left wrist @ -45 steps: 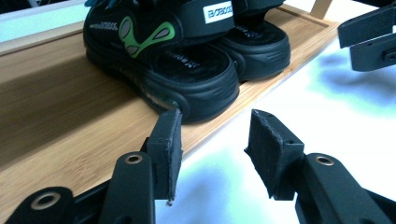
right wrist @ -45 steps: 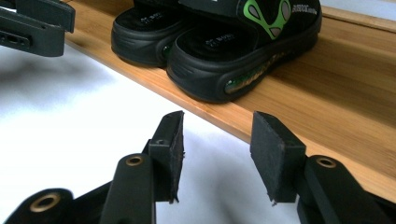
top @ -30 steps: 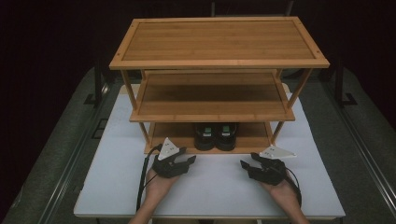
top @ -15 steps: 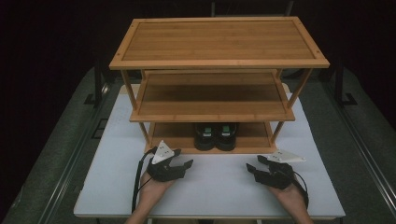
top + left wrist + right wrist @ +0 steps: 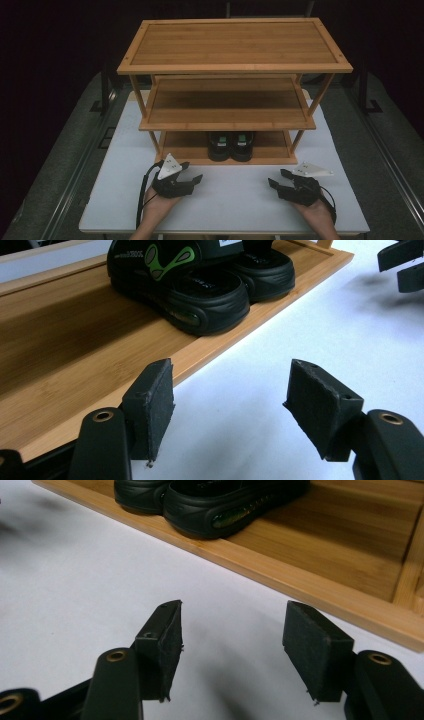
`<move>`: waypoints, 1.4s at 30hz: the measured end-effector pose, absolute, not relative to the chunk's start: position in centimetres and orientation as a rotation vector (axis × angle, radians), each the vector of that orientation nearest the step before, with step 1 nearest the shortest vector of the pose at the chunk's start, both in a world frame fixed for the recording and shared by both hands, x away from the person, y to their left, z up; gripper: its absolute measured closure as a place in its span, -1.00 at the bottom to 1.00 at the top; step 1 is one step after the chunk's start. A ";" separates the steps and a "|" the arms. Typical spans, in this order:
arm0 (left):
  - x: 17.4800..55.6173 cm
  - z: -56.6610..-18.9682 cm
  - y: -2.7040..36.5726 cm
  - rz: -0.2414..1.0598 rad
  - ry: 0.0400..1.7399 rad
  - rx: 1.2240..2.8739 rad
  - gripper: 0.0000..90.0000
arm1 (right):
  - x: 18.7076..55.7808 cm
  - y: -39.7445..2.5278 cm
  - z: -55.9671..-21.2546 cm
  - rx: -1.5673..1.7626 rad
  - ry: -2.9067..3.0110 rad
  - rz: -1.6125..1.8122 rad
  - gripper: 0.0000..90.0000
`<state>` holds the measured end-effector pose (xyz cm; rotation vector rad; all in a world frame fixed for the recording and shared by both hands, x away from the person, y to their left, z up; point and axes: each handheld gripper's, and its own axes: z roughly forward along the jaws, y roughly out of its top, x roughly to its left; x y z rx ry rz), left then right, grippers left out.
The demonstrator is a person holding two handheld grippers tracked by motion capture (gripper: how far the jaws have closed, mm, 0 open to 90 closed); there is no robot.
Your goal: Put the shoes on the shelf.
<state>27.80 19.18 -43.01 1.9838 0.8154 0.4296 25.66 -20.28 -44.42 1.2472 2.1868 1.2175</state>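
A pair of black moulded-foam sandals with green markings stands side by side on the bottom shelf of the three-tier bamboo rack, near the middle of that shelf's front edge, toes pointing out toward the person. They look light and rubbery: thick soles that should give a little under pressure and not slip much against the padded jaws. The thick sole edge at the toe, or the strap over the instep, seems the best place to grip; the sides are rounded and could squirm out of a shallow pinch. The low middle shelf above leaves little headroom, so a flat, forward reach seems wise.

The left gripper rests on the white desk just before the rack's front left corner, jaws spread and empty. The right gripper lies toward the desk's right edge, its jaws likewise apart and holding nothing. Both are near the sandals, touching neither.

The desk is smooth and bare between rack and hands. Around it the room is dark, with grey floor on both sides.
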 end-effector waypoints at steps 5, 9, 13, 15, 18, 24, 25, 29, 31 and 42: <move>27.5 -43.1 19.6 0.428 0.820 1.986 -0.25 | 25.3 -20.7 -44.5 1.246 2.189 1.214 -0.14; 27.3 -43.0 20.1 0.428 0.820 1.989 -0.27 | 25.1 -21.1 -44.6 1.252 2.191 1.214 -0.15; 27.0 -43.0 20.5 0.430 0.823 1.993 -0.28 | 24.8 -21.4 -44.7 1.250 2.194 1.207 -0.16; 26.9 -43.0 20.7 0.434 0.826 1.994 -0.30 | 24.7 -21.6 -44.7 1.251 2.195 1.206 -0.17; 26.7 -43.1 21.0 0.439 0.833 1.998 -0.34 | 24.5 -21.8 -44.8 1.251 2.194 1.200 -0.17; 26.5 -43.1 21.7 0.439 0.842 1.997 -0.36 | 24.1 -22.3 -44.8 1.255 2.185 1.196 -0.18; 26.4 -43.2 21.8 0.440 0.843 1.996 -0.37 | 24.0 -22.4 -44.8 1.250 2.186 1.191 -0.18; 26.2 -43.2 22.0 0.444 0.847 1.993 -0.39 | 23.8 -22.7 -44.7 1.248 2.187 1.189 -0.18; 26.1 -43.3 22.2 0.440 0.851 1.993 -0.40 | 23.7 -22.8 -44.7 1.248 2.187 1.187 -0.19; 25.4 -43.4 23.0 0.429 0.858 1.990 -0.48 | 22.8 -23.5 -44.9 1.255 2.191 1.194 -0.28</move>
